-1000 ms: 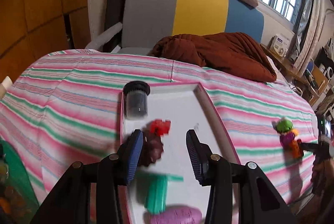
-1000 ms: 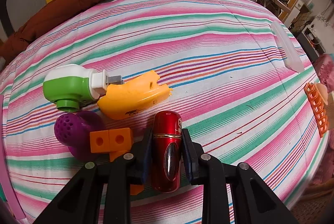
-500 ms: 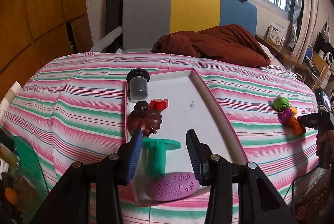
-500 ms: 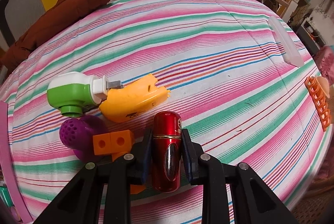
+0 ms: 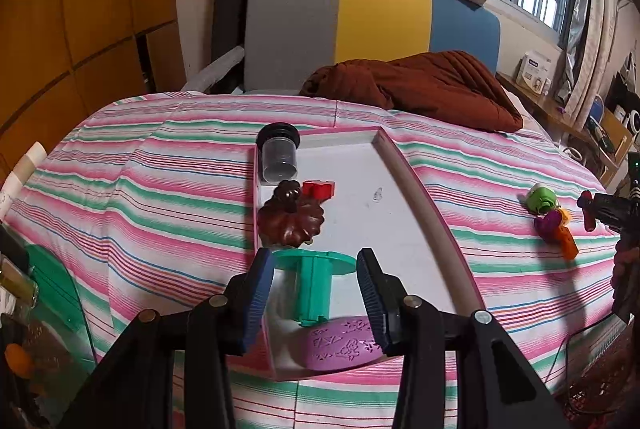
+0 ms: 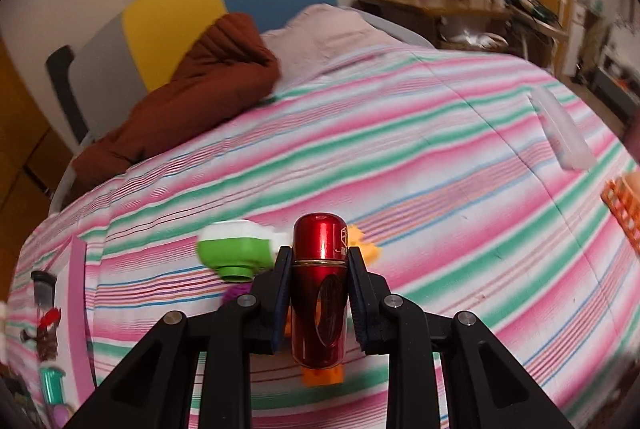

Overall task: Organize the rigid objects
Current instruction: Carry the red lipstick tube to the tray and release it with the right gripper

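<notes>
My right gripper (image 6: 319,275) is shut on a red metal cylinder (image 6: 319,285) and holds it up above the striped bed. Below it lie a green and white plug-in device (image 6: 234,249), an orange piece (image 6: 366,243), a purple ball (image 6: 236,295) and an orange block (image 6: 322,375). My left gripper (image 5: 316,287) is open and empty above the near end of a white tray with a pink rim (image 5: 404,169). The tray holds a grey jar (image 5: 279,157), a red brick (image 5: 318,189), a brown flower-shaped piece (image 5: 290,221), a green spool (image 5: 314,281) and a purple oval (image 5: 344,343).
A brown blanket (image 5: 416,89) lies at the head of the bed by a grey, yellow and blue headboard (image 5: 372,29). A clear lid (image 6: 560,129) and an orange grid piece (image 6: 622,205) lie at the bed's right side. A desk (image 6: 440,5) stands beyond.
My right gripper has lifted the red cylinder off the bed and tilted up. My left gripper has drawn back from the tray, still open.
</notes>
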A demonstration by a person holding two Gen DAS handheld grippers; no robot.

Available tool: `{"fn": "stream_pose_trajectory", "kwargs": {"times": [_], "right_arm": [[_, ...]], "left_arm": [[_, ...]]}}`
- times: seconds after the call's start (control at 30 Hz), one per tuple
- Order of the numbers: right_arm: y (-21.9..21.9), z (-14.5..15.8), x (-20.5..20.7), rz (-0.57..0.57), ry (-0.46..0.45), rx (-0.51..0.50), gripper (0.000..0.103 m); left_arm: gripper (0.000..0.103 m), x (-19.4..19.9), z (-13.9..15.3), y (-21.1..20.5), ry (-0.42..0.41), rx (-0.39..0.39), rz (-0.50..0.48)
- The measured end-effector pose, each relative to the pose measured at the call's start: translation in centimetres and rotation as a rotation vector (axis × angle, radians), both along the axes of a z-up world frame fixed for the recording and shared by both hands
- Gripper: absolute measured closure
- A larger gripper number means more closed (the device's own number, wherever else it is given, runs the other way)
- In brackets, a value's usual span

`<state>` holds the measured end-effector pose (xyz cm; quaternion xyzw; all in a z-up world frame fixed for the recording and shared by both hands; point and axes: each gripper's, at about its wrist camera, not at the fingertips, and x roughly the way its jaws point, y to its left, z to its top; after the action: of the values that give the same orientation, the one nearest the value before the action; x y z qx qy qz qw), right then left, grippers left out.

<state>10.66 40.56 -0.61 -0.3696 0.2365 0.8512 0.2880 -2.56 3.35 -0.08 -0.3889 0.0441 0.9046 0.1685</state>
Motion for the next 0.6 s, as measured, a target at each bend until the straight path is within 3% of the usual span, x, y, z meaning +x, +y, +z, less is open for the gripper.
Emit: {"fn": "stream_pose_trajectory", "kwargs": {"times": [0.27,0.37,0.6], "right_arm": [[-3.2,-0.1,-1.8,0.143,-0.032,0.029,0.077],[-5.1,0.5,-3.1,0.207,0.018,-0.023,0.077],[-16.9,2.8,-9.2,0.532,0.054,-0.049,0.077]], "left_arm": [[0.06,0.0,-0.7,-2.3,-0.007,-0.011,0.053],[0.06,-0.2,-1.3,-3.5,-0.025,-0.012,0.089],[0.06,-0.3,-1.8,-4.8,-0.036,0.002,0.118]]}}
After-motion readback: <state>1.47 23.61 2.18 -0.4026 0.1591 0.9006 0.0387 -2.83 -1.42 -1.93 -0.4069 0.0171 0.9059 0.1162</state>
